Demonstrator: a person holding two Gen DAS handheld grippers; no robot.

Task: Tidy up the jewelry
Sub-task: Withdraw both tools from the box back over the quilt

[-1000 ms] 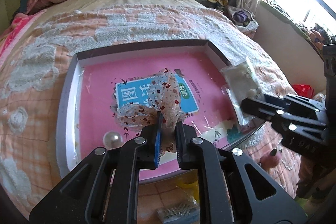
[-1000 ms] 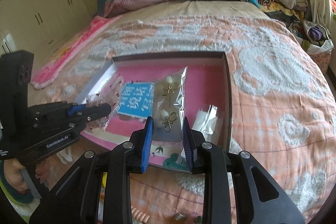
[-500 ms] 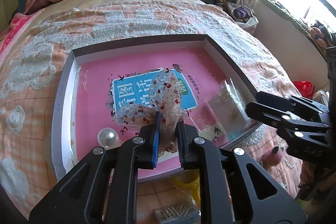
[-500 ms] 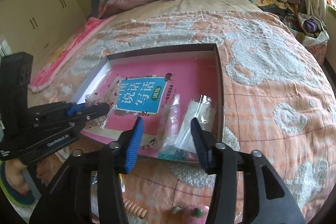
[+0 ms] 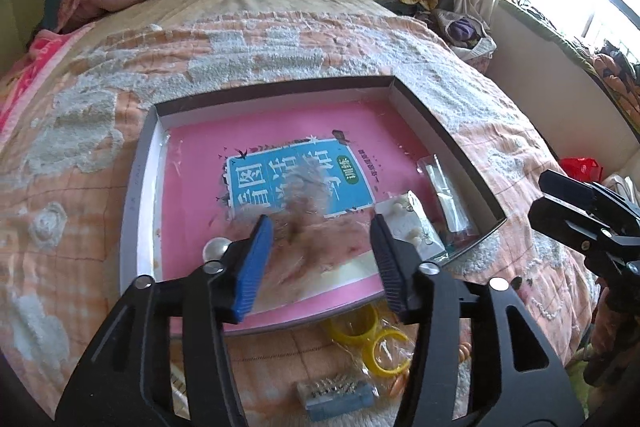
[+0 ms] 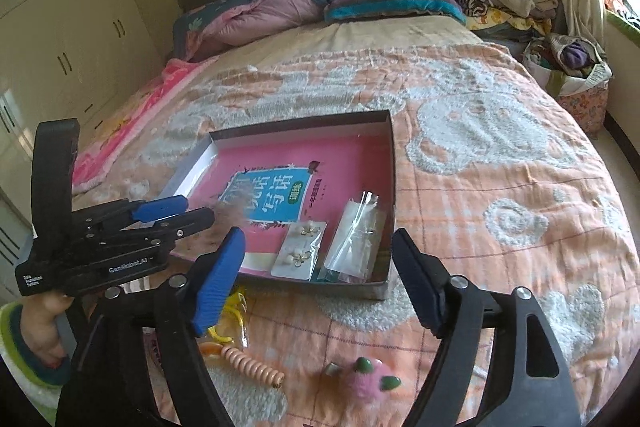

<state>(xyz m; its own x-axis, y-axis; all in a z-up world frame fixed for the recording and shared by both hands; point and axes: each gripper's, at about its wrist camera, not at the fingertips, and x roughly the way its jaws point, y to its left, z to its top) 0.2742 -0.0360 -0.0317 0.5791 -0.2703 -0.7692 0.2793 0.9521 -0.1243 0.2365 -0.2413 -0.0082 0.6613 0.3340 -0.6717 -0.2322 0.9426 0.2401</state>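
Observation:
A shallow box (image 5: 138, 187) with a pink printed bottom lies on the bed. My left gripper (image 5: 320, 227) hovers over its near edge with the jaws opening. A floral fabric bow (image 5: 304, 215), blurred, is loose between them and no pad presses on it. A pearl (image 5: 216, 249) rests left of the blue finger. An earring card (image 6: 300, 253) and a clear bag (image 6: 356, 239) lie in the box's near right corner. My right gripper (image 6: 318, 239) is above and short of them, jaws opening with nothing in them. It shows in the left wrist view as the right gripper (image 5: 540, 195).
On the bedspread in front of the box (image 6: 392, 167) lie bagged yellow bangles (image 5: 372, 339), a blue-grey comb clip (image 5: 336, 391), a coiled hair tie (image 6: 252, 363) and a pink plush piece (image 6: 372, 387). Pillows and piled clothes are at the bed's far end. A hand holds the left gripper (image 6: 198, 209).
The left gripper's jaws spread and let go of the bow. The right gripper released the earring bag into the box's right corner, opened wide and drew back and up.

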